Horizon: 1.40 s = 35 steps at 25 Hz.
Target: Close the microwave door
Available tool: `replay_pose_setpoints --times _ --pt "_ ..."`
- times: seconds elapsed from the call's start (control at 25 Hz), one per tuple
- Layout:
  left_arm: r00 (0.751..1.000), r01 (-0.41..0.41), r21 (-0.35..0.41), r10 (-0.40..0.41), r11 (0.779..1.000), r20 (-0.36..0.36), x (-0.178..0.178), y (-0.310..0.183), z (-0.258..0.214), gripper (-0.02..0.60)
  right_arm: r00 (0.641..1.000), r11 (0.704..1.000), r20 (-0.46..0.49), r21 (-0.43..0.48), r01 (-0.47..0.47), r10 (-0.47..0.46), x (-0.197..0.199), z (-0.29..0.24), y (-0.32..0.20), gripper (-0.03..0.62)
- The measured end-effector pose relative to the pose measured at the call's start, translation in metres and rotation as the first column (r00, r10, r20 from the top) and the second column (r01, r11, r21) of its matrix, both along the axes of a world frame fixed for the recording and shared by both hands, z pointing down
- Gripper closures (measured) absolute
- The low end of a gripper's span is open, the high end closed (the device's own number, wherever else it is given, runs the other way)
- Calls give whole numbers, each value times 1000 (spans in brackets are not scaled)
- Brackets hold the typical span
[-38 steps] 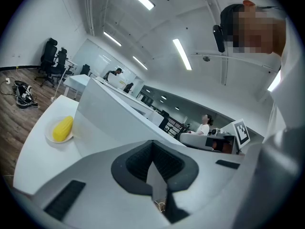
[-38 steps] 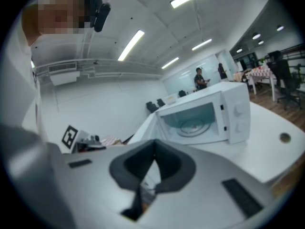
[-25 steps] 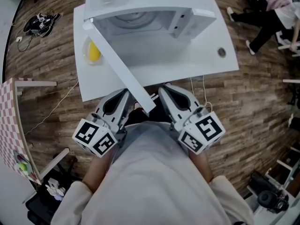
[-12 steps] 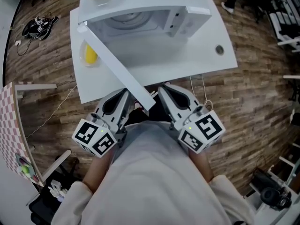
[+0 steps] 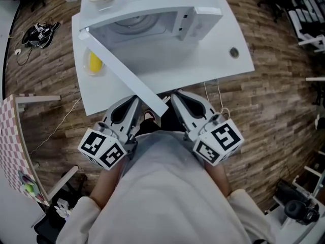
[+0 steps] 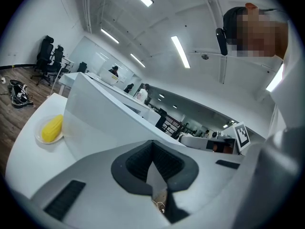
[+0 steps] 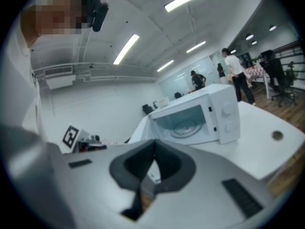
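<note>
Left tongs [image 5: 133,104] and right tongs [image 5: 178,100] are pressed together, empty; upper-frame microwave [image 5: 152,14] is cut off, its door [image 5: 122,76] open.

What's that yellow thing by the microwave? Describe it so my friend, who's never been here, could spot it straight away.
Find the white table carrying a microwave whose door hangs open. On the tabletop left of that door sits a small plate holding a yellow corn-like piece, the only brightly coloured thing among all that white.
</note>
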<state>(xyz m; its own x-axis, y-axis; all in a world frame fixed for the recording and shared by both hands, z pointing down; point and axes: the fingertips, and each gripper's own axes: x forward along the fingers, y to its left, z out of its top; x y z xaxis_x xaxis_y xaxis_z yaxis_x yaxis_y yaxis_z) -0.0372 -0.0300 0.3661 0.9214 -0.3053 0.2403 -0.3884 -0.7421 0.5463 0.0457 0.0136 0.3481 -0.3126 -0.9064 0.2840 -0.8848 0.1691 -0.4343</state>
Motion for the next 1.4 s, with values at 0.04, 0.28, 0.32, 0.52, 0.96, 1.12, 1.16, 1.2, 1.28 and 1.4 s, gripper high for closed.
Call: replay_pose_setpoints --times 0.04,0.28,0.32,0.52,0.96,1.12,1.16,1.2,1.28,1.4 --pt "1000 -3 1 3 1000 -2 1 0 -1 565 1000 1000 -1 1 -2 2 1 -1 0 576" --pt "1000 -9 1 9 1000 -10 7 0 -2 565 1000 1000 -4 1 -15 15 7 -1 3 576" --pt "1000 -10 1 10 1000 -9 8 0 -2 565 1000 1000 -4 1 -16 16 8 -1 3 576" --pt "1000 -18 -1 18 1000 -13 11 -1 -4 565 1000 1000 -15 -3 -21 21 11 -2 2 576" --pt "999 -47 -1 47 999 -17 18 -4 -2 565 997 998 -55 -13 -55 55 29 -1 -2 576" --pt "998 -58 0 58 998 -20 23 -6 -3 565 998 998 -40 -20 -57 56 36 0 1 576" --pt "998 -59 -1 59 998 -21 23 -6 -3 565 998 998 -37 -21 -57 56 37 0 2 576" --pt "998 -59 -2 59 998 -21 24 -6 -3 565 998 998 -35 -21 -56 56 38 -1 2 576" --pt "998 -58 -6 58 998 -23 24 -7 -2 565 998 998 -34 -21 -52 51 39 -1 3 576" --pt "998 -56 -11 56 998 -26 25 -7 -2 565 998 999 -39 -27 -40 39 39 0 4 576"
